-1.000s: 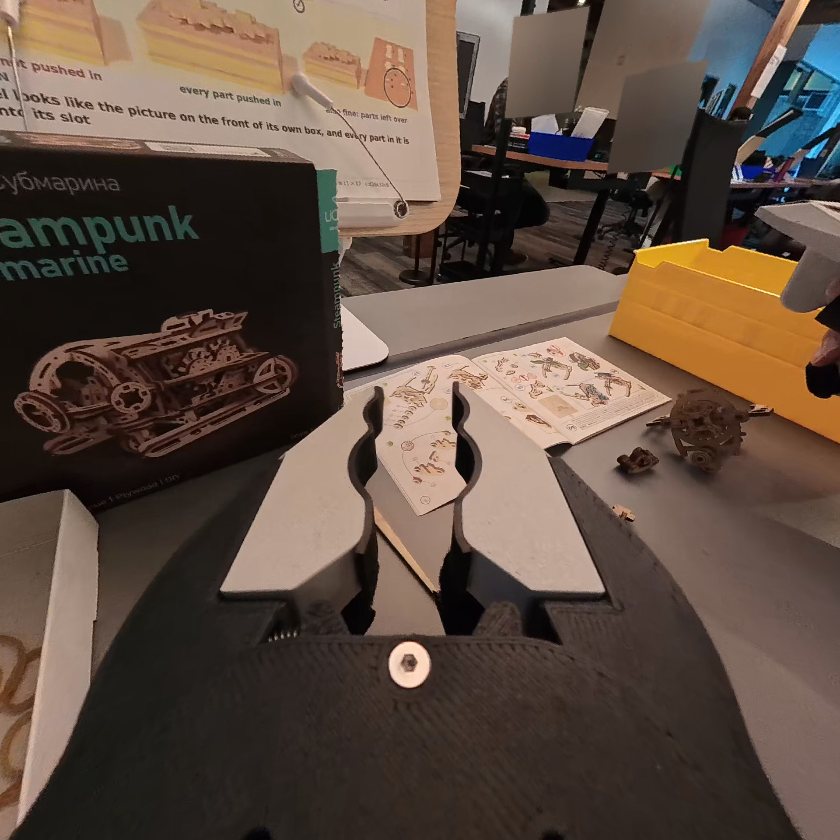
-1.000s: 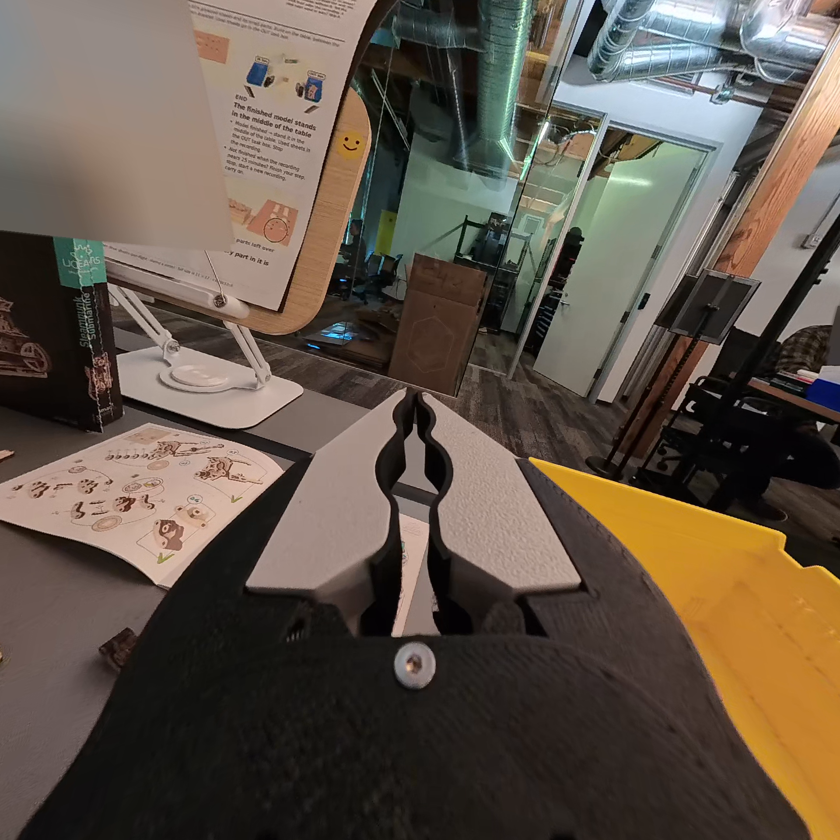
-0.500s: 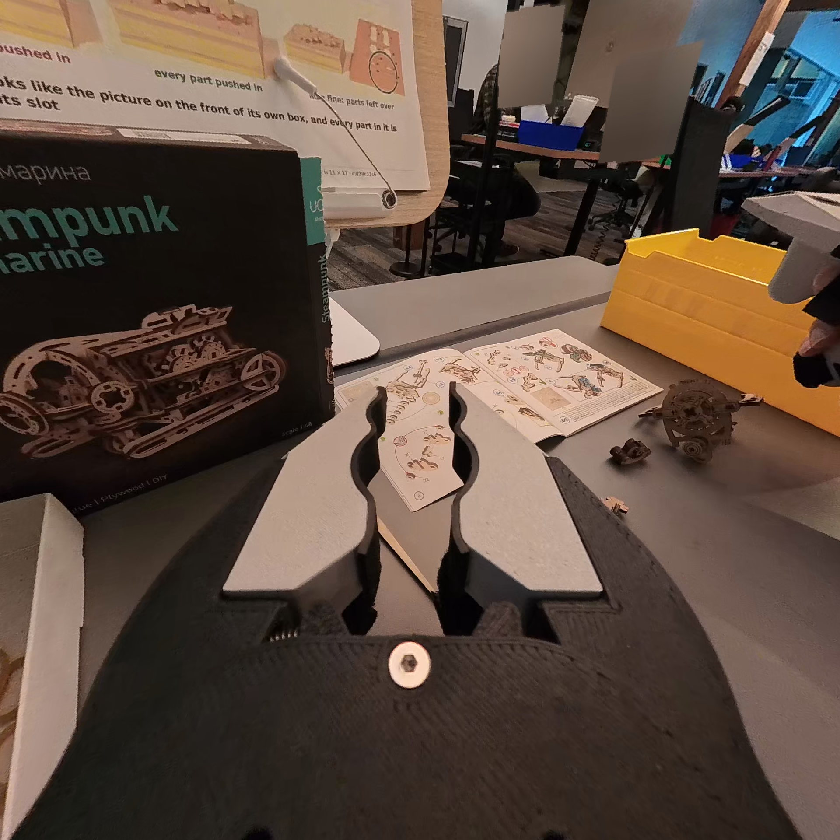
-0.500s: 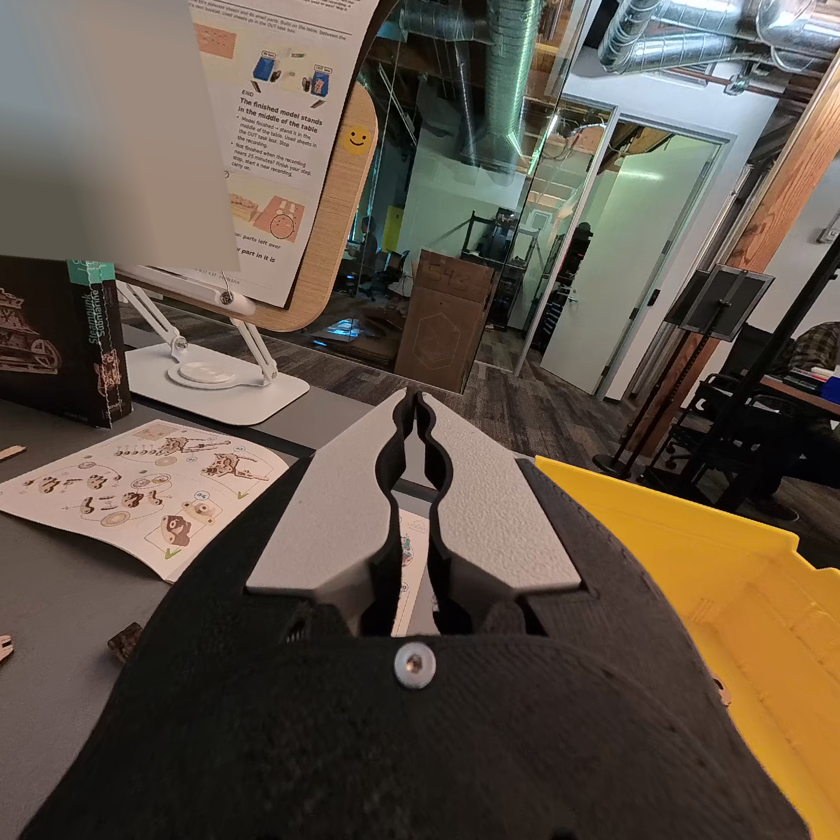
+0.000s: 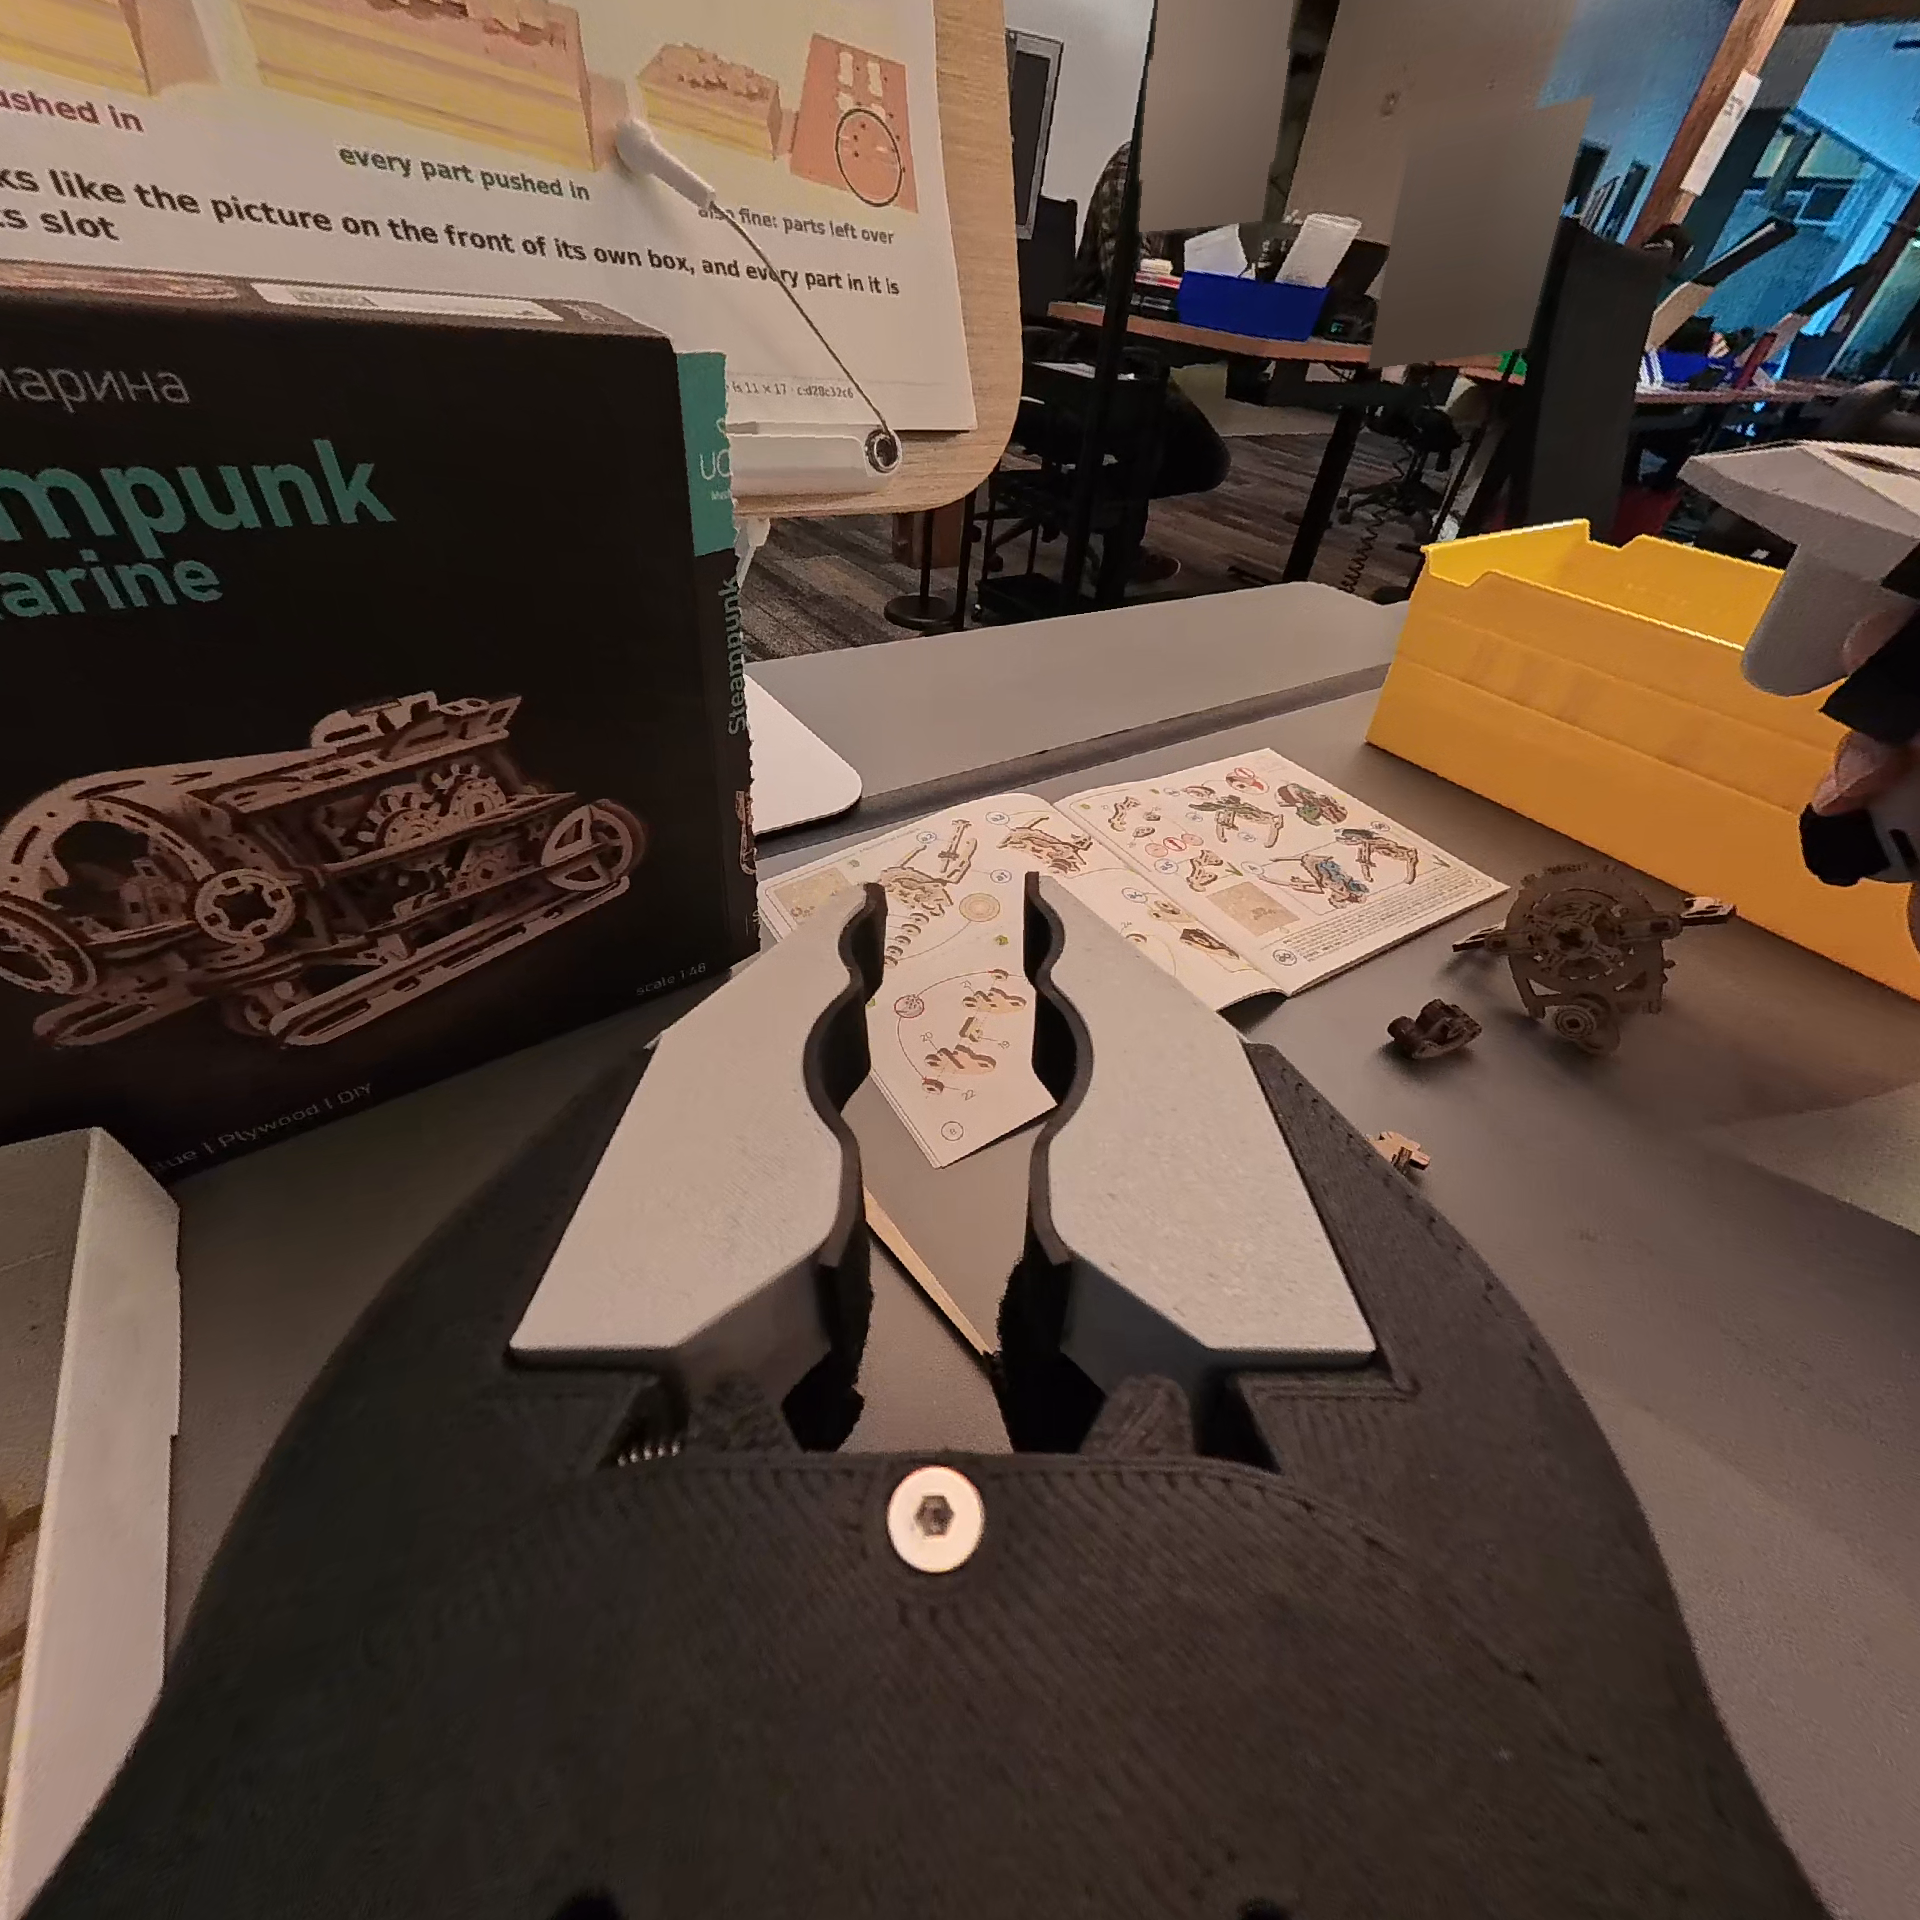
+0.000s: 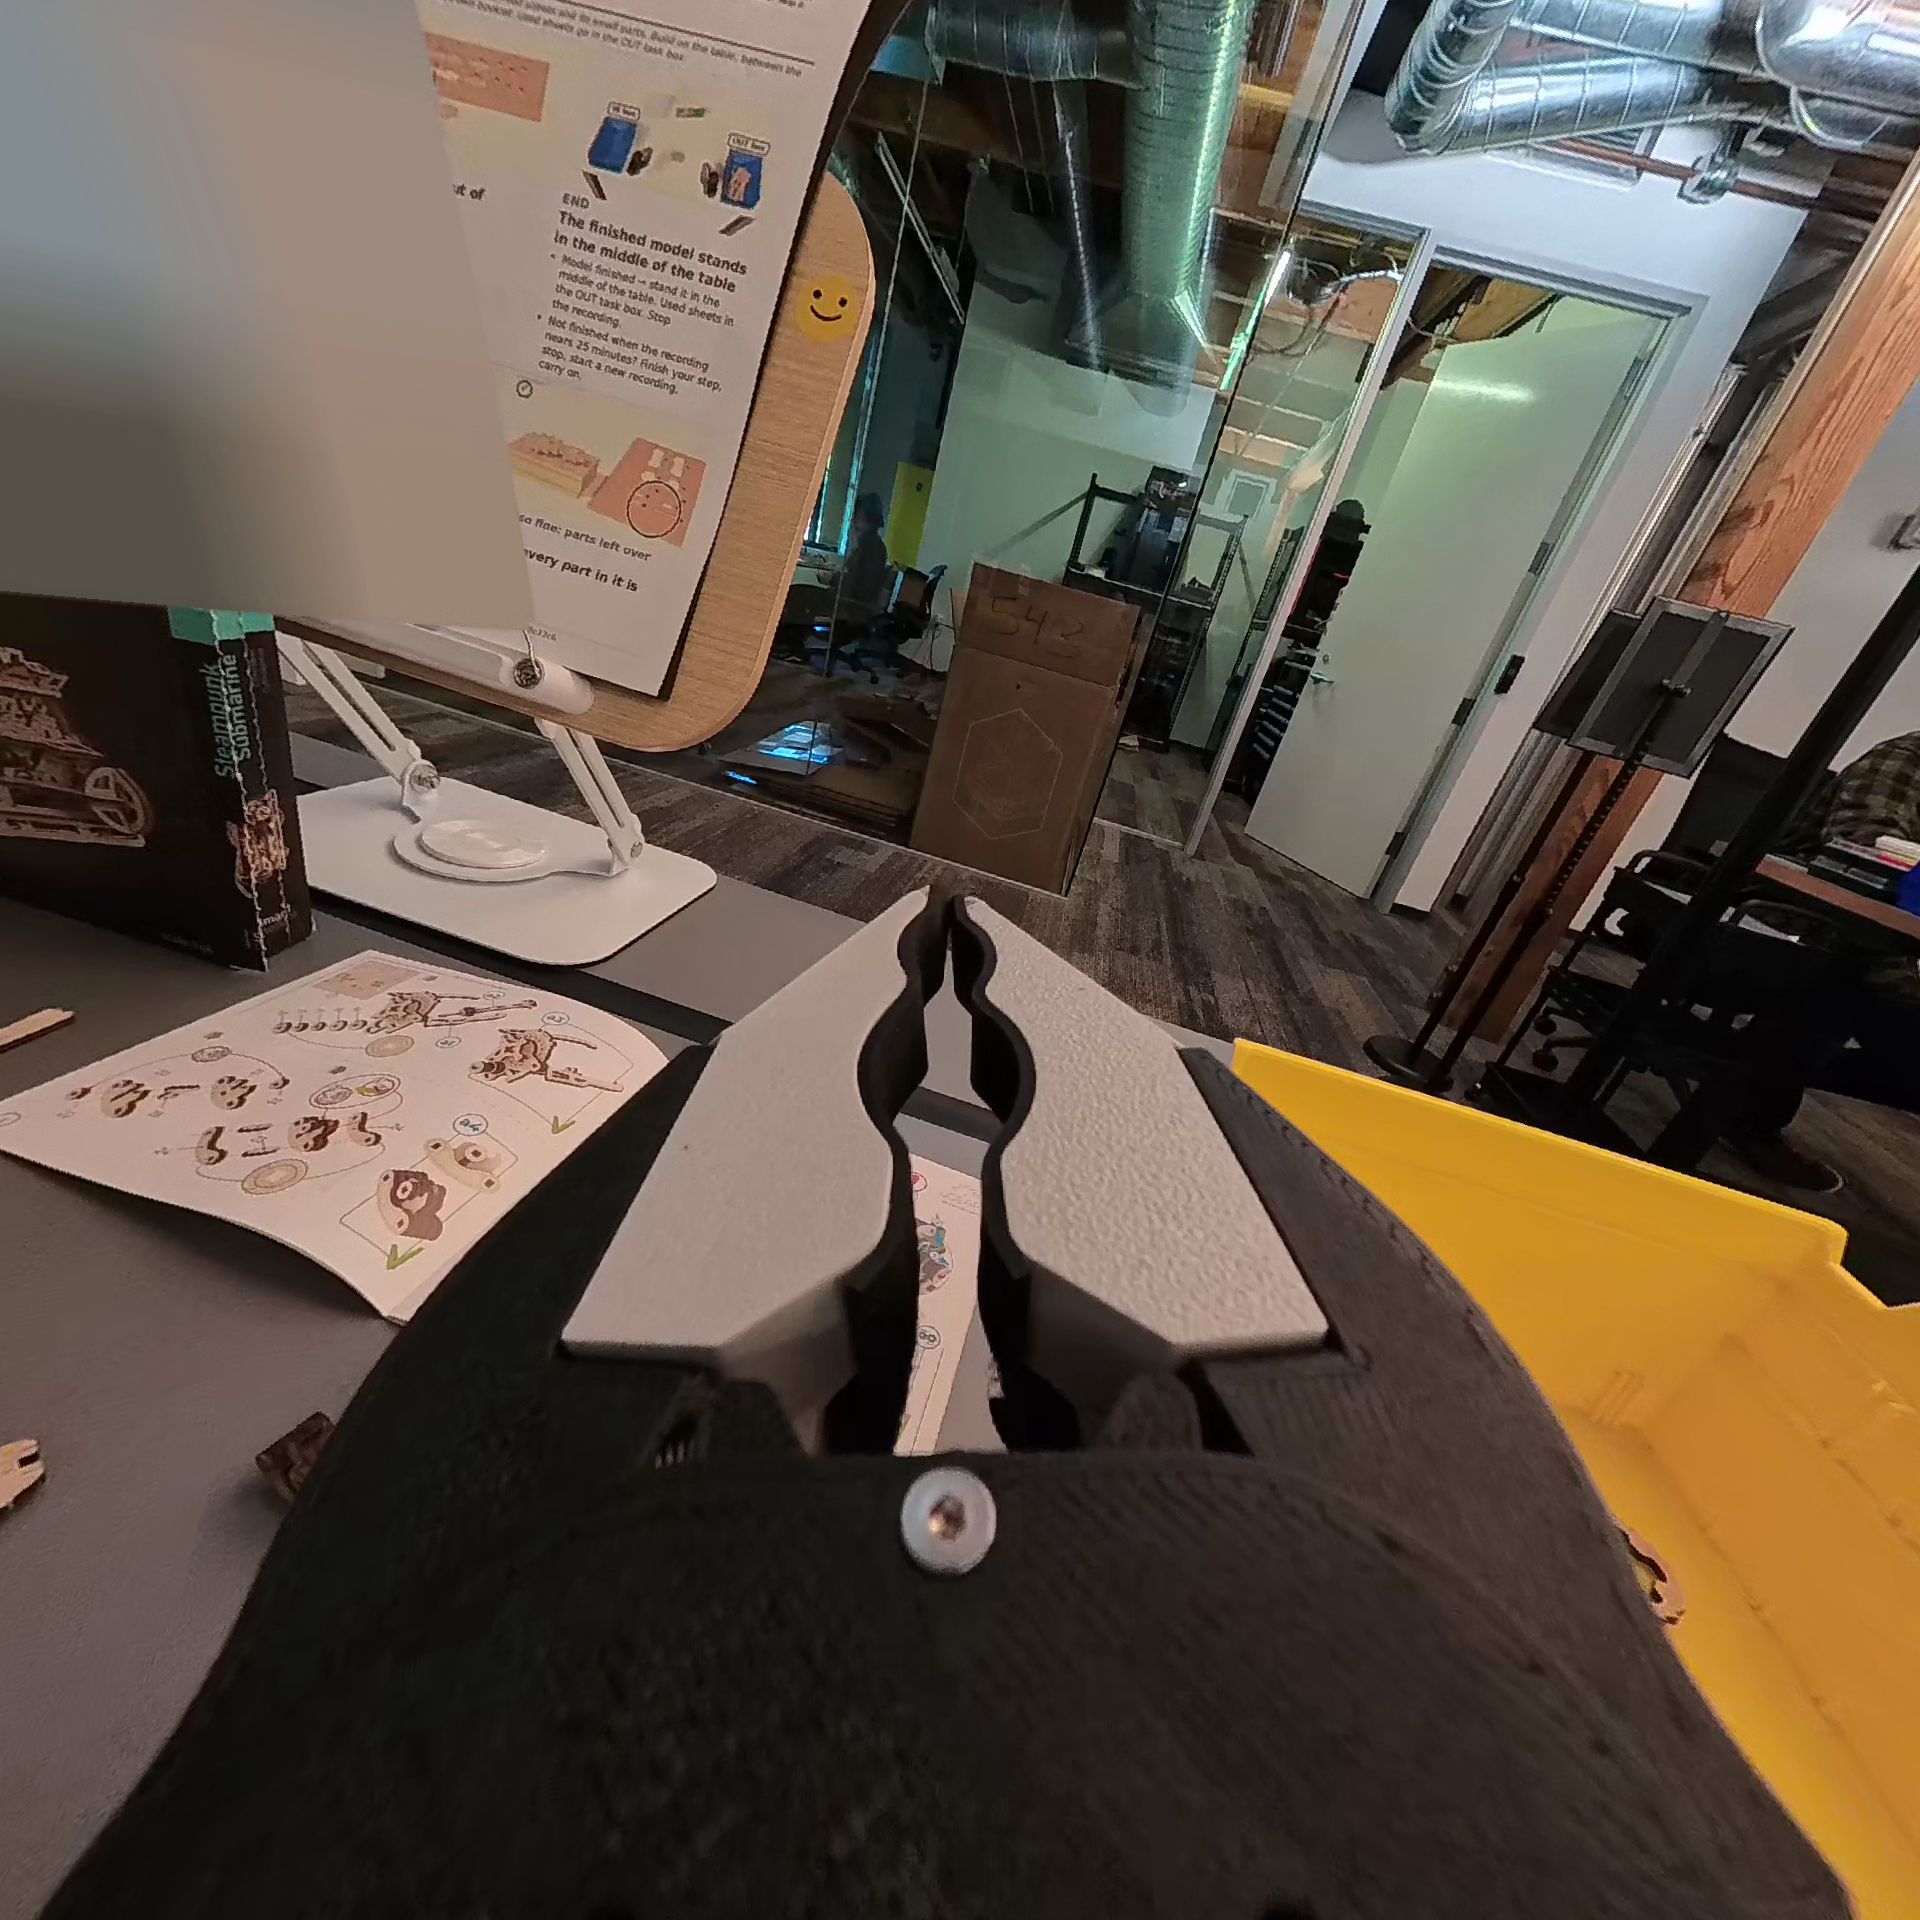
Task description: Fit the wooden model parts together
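My left gripper [image 5: 954,899] is open and empty, low over the grey table above the open instruction booklet [image 5: 1195,873]. A thin wooden strip [image 5: 925,1278] lies under its fingers. A part-built dark wooden model [image 5: 1579,956] stands to its right, with a small dark part [image 5: 1434,1029] and a tiny piece [image 5: 1397,1148] near it. My right gripper [image 6: 945,914] is shut and empty, held above the table edge between the booklet [image 6: 343,1112] and the yellow bin [image 6: 1558,1351]. It also shows at the far right of the left wrist view [image 5: 1818,582], held by a hand.
The black model box [image 5: 343,675] stands at the left, with a white box [image 5: 94,1351] in front of it. An instruction board on a white stand [image 6: 499,862] is behind. Small wooden parts [image 6: 296,1455] lie on the table, and one piece [image 6: 1652,1579] lies in the bin. Across from one pair of fingers to the other is roughly 30 cm. The part-built dark wooden model [image 5: 1579,956] lies around 15 cm away from my right fingertips.
Both views have drifted only slightly. The right gripper has shifted a little so that more of the inside of the yellow bin shows. Neither gripper's jaws have changed.
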Demonstrator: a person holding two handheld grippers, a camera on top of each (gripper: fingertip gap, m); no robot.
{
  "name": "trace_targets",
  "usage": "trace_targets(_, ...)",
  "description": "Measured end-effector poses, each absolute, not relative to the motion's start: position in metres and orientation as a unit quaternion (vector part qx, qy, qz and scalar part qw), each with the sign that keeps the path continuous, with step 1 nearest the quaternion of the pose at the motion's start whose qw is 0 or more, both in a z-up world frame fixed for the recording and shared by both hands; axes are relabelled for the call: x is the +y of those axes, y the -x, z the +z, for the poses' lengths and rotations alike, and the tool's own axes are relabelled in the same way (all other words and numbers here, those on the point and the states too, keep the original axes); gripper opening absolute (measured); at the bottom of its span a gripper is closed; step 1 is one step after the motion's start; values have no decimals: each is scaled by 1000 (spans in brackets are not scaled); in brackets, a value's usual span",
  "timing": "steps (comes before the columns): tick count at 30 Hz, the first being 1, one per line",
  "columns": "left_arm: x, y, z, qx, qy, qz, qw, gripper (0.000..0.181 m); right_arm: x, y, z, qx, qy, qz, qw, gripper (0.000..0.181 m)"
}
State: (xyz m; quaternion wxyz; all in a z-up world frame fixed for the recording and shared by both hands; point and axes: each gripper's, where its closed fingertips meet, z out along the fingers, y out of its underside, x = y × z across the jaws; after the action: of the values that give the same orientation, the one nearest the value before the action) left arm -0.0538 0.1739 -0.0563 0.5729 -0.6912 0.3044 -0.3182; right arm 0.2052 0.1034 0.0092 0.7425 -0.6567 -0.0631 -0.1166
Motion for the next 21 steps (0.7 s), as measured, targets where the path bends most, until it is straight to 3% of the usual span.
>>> trace_targets(21,174,53,-57,302,692,-324,569,24,104,-204,8,-67,660,-113,740,0)
